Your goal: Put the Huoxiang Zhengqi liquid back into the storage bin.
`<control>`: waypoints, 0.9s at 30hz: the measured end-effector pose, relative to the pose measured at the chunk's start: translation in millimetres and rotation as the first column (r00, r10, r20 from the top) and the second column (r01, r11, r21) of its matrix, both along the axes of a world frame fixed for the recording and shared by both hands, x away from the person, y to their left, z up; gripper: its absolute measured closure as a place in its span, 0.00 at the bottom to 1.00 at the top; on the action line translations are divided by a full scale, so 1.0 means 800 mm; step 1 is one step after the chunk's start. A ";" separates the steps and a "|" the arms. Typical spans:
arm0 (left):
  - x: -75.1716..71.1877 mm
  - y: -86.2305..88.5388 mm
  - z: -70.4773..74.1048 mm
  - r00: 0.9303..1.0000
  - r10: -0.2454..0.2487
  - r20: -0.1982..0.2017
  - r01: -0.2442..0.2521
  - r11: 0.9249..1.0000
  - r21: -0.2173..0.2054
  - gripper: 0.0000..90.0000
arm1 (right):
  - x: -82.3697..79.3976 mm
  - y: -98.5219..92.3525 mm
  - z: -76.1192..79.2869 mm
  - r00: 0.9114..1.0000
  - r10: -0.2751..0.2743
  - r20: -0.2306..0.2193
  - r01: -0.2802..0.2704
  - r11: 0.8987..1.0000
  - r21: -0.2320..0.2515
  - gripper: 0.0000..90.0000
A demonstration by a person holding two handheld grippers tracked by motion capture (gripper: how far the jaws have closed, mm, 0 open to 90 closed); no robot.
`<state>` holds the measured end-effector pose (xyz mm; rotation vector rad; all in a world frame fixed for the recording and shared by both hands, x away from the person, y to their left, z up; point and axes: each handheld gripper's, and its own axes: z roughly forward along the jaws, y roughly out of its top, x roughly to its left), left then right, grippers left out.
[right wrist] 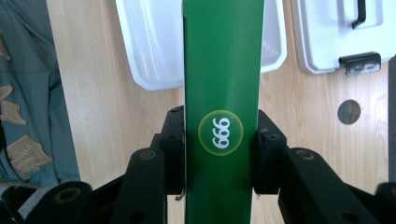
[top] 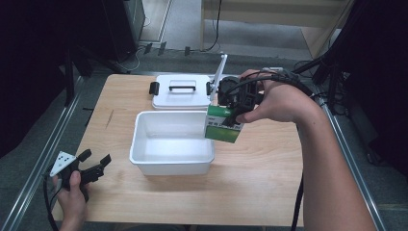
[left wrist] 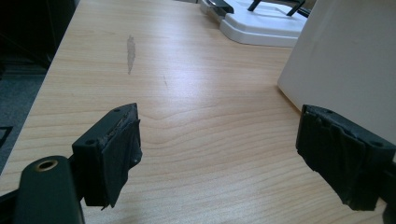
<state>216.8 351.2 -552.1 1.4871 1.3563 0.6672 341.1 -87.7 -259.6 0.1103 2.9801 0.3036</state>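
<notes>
Right gripper (top: pixel 234 111) clamped on green box (top: pixel 223 124) over white bin (top: pixel 172 162) right rim; shift left, lower, then release. Left gripper (top: pixel 96 163) wide, idle.

The light wooden table (top: pixel 269 173) carries a white plastic tub (top: pixel 172 163) near its middle, and just behind it, at the far edge, a white lid (top: pixel 179 98) with a black handle lies flat, while a dark streak (top: pixel 110 118) marks the wood on the left.

Green box (right wrist: pixel 222 60), round yellow-rimmed sticker (right wrist: pixel 220 132) reading "999" or "666"
</notes>
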 end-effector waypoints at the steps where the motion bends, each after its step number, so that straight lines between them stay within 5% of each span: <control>1: 0.000 0.000 0.000 1.000 0.000 -0.002 0.000 1.000 0.001 0.16 | -0.001 0.006 0.002 1.000 0.013 -0.001 -0.013 1.000 -0.003 0.72; 27: 0.000 0.002 0.000 1.000 0.003 -0.001 -0.003 1.000 -0.011 0.16 | -0.005 0.076 -0.005 0.995 0.094 -0.021 -0.094 0.996 -0.004 0.72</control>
